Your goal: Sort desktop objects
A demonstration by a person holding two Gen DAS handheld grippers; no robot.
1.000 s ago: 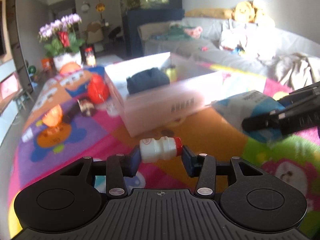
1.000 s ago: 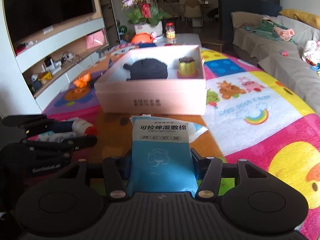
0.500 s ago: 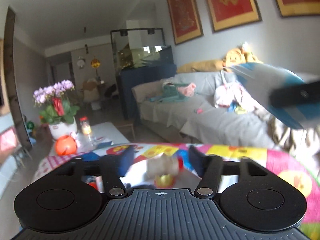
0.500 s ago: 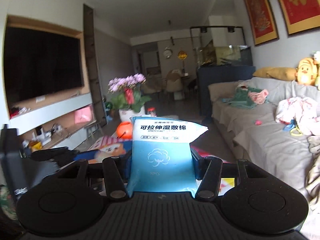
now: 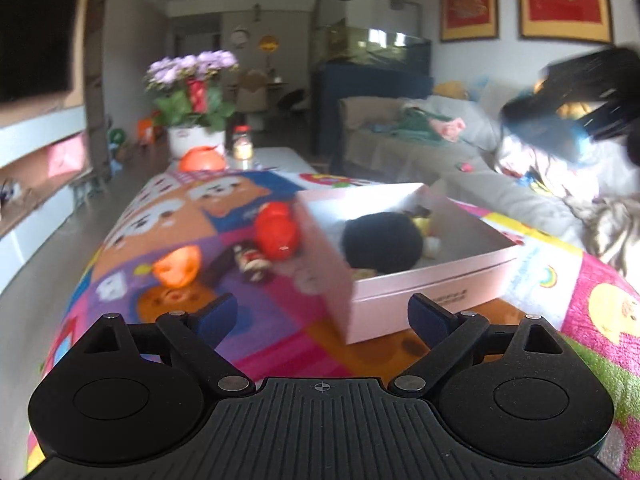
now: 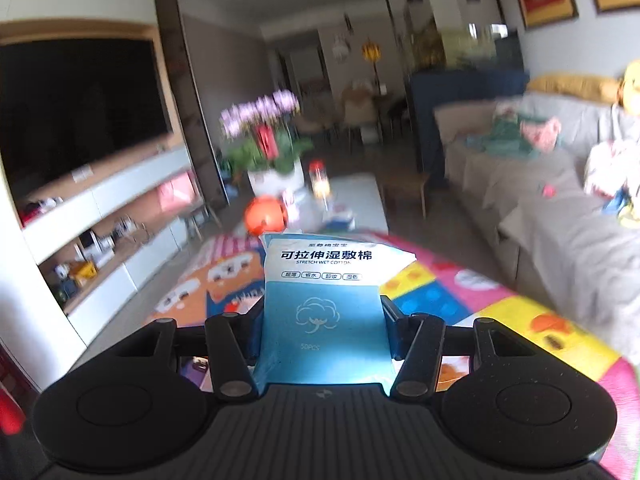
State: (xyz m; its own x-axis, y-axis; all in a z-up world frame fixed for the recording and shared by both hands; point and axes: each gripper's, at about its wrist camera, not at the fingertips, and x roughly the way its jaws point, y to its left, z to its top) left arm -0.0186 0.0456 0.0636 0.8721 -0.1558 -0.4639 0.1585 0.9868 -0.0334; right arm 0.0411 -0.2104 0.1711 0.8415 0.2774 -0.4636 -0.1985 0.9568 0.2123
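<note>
Partway through, by the look of it. Left gripper with nothing between the jaws, opening wide, just short of the pink box. Already in the box: black bundle plus something small and yellowish behind it, too blurry to name. Right gripper clamped on the blue cotton pack, held up above the mat, not boxed yet. Left to sort on the mat: red toy, orange toy, small bottle.
</note>
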